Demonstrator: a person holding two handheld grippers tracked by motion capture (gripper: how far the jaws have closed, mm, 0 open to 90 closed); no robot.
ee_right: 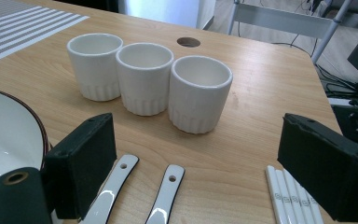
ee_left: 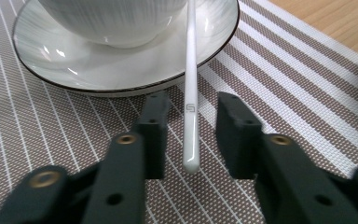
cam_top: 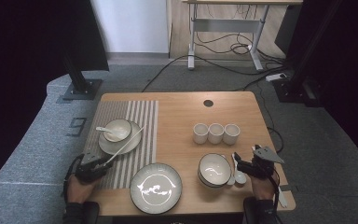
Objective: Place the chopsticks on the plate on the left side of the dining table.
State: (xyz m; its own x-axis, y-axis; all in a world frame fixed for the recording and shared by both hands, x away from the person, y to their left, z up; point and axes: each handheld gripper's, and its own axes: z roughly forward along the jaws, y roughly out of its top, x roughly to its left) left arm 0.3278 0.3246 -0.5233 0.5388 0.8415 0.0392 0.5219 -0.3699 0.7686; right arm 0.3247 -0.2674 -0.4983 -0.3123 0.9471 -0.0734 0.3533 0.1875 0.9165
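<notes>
Chopstick (ee_left: pixel 190 93), white, lies between the spread jaws of the left hand-held gripper (ee_left: pixel 190 135), neither pad touching it; its near end hangs just over the striped placemat (ee_left: pixel 270 84) and it runs up toward twelve o'clock across the rim of the saucer (ee_left: pixel 51 60) that carries a bowl (ee_left: pixel 112 18). On the table (cam_top: pixel 177 116) this sits at about eight o'clock. The right hand-held gripper (ee_right: pixel 196 172) is spread wide at four o'clock, over two spoon handles (ee_right: pixel 165 193) and a bundle of chopsticks (ee_right: pixel 291 196), facing three cups (ee_right: pixel 144 77).
</notes>
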